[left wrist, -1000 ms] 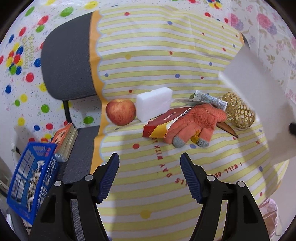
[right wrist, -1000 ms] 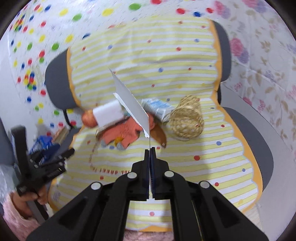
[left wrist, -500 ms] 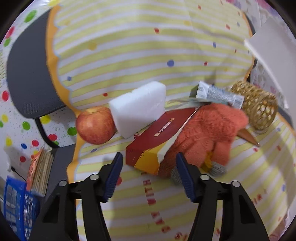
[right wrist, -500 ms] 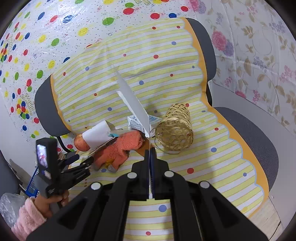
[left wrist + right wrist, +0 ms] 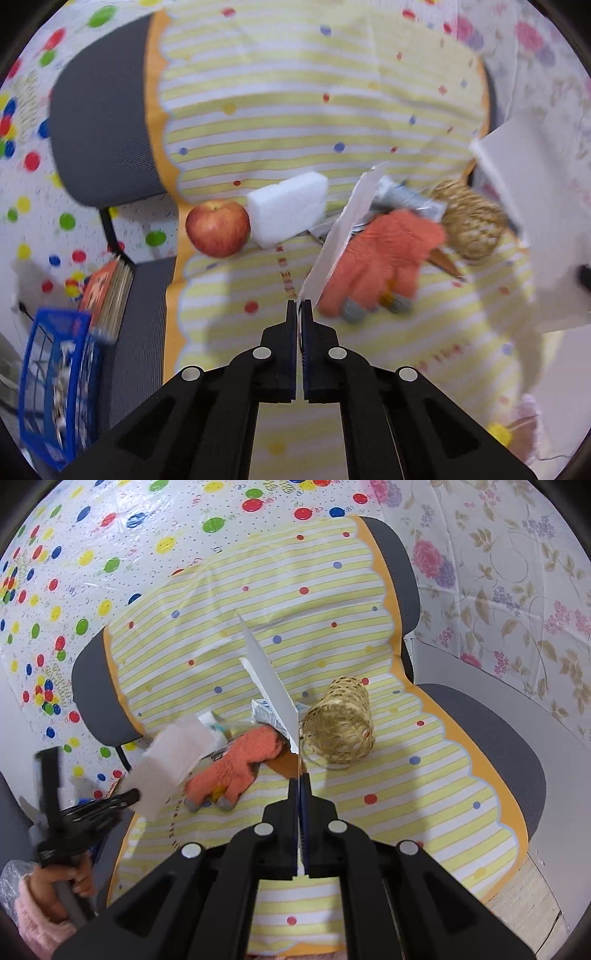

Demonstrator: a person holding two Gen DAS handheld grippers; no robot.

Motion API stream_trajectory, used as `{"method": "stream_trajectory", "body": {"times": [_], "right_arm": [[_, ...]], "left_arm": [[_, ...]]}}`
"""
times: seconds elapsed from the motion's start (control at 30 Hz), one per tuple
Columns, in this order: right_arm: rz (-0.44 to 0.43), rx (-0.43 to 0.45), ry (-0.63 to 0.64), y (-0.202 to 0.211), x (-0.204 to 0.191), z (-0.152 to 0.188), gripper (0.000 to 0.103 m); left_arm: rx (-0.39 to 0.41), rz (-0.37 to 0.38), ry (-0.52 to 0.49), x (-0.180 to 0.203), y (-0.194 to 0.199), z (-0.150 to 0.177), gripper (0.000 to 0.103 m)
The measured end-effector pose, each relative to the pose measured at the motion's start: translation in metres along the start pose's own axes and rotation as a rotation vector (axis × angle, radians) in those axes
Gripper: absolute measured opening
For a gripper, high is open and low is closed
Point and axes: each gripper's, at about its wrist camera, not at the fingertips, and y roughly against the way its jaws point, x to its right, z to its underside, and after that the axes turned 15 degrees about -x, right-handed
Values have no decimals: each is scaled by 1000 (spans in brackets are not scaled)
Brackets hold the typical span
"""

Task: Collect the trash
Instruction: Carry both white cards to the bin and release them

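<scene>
Fuzzy orange knit glove (image 5: pixel 384 258), woven wicker holder (image 5: pixel 341 725), glossy striped plastic cover (image 5: pixel 406 775), matt white foam block (image 5: pixel 288 208)

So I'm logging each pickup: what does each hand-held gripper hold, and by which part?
The left hand-held gripper pinches a flattened carton by its near bottom edge. The right hand-held gripper pinches a white card by its lower corner.

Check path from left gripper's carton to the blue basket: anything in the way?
Nothing visible blocks it. Left gripper is shut on the carton, held clear of the cloth; the basket sits beyond the cloth's edge, a book stack beside it.
</scene>
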Motion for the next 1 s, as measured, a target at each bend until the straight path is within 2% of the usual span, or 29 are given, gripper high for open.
{"method": "stream_trajectory", "body": {"times": [0.2,0.47,0.63,0.83,1.0], "right_arm": [[-8,-18,4,7,-6,20,2],[21,-22,-11,26,2,49,2],[53,-14,-42,44,16,68,2],[119,-10,-82,71,37,101,2],[199,-3,-145,103,61,134,2]], "left_arm": [[48,61,38,6,37,37,2],[91,98,-6,41,55,66,2],[101,113,-47,62,62,83,2],[101,179,-117,97,67,99,2],[84,240,-223,140,68,119,2]]}}
